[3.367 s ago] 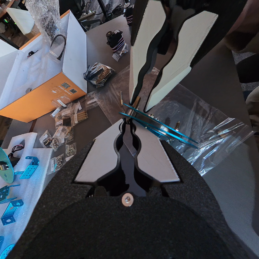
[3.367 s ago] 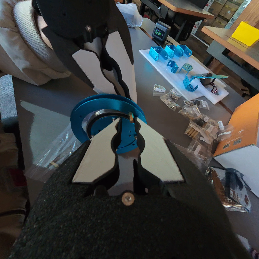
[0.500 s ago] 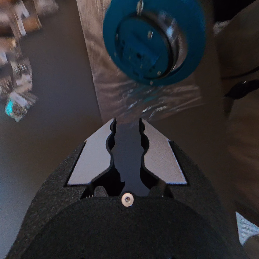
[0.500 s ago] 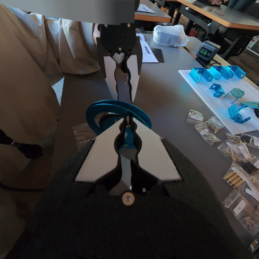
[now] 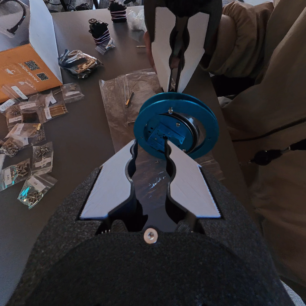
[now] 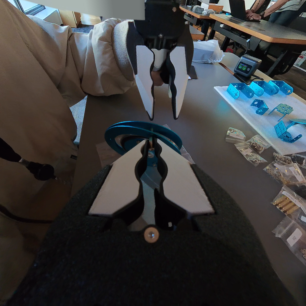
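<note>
– Since a few seconds back the left gripper (image 5: 150, 140) has let go of the disc (image 5: 208, 132). Half a second ago the disc sat high and blurred in its view; now the disc is right at its fingertips.

– How do its fingers stand now?

– Wide apart and empty. The right-hand one overlaps the blue bracket at the disc's hub; I cannot tell if it touches.

– What lies about it, from the left?

– An orange and white box (image 5: 19, 66) at the far left, with a spread of small bags (image 5: 39, 154) of screws and brass parts beside it on the bench (image 5: 86, 135). A black servo (image 5: 99, 33) is farther back. Next comes a flat clear bag (image 5: 122, 102) with a loose brass post (image 5: 129, 99) on it. The disc is over that bag's right part, tilted so its face looks at the left gripper. A tan sleeve (image 5: 240, 41) fills the right edge.

– And the right gripper (image 6: 151, 140)?

– Its fingers are narrow, pinched at the disc's rim on a short brass spacer between the two blue plates. It alone holds the disc. I cannot tell if the disc's lower edge touches the bench.

– What else shows in the right wrist view?

– The sleeve at left, the left gripper facing it just past the disc, then a white foam sheet (image 6: 248, 106) with blue brackets (image 6: 240, 90) at right, with more small bags near that.
</note>
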A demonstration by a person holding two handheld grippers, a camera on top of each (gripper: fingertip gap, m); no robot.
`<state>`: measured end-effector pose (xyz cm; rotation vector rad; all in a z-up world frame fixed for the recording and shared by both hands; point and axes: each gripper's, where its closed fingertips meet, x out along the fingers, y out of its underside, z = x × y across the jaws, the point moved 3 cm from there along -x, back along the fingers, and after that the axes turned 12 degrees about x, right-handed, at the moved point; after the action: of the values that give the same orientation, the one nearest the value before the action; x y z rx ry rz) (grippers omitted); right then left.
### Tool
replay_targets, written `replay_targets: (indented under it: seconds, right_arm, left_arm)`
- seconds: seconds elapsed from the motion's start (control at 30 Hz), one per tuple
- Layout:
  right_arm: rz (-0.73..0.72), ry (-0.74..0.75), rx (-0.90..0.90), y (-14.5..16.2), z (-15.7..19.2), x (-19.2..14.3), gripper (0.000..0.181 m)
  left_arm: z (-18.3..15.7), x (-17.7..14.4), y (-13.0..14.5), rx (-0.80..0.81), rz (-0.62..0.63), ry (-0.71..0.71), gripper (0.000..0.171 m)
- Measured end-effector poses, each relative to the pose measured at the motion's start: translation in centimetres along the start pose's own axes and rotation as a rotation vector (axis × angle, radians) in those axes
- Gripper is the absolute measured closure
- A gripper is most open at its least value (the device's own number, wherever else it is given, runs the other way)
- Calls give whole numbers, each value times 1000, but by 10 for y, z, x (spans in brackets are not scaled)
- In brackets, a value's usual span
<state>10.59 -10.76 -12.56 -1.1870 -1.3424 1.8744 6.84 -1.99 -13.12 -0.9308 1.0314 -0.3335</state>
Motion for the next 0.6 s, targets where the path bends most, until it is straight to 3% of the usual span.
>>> replay_targets:
  seconds: [0.33, 0.6]
  right_arm:
    - [26, 14, 64, 20, -4, -20, 176]
    - [61, 72, 116, 41, -8, -33, 176]
  left_arm:
    - [-10, 26, 43, -10, 123, 32, 141]
    - [-18, 31, 56, -14, 153, 39, 141]
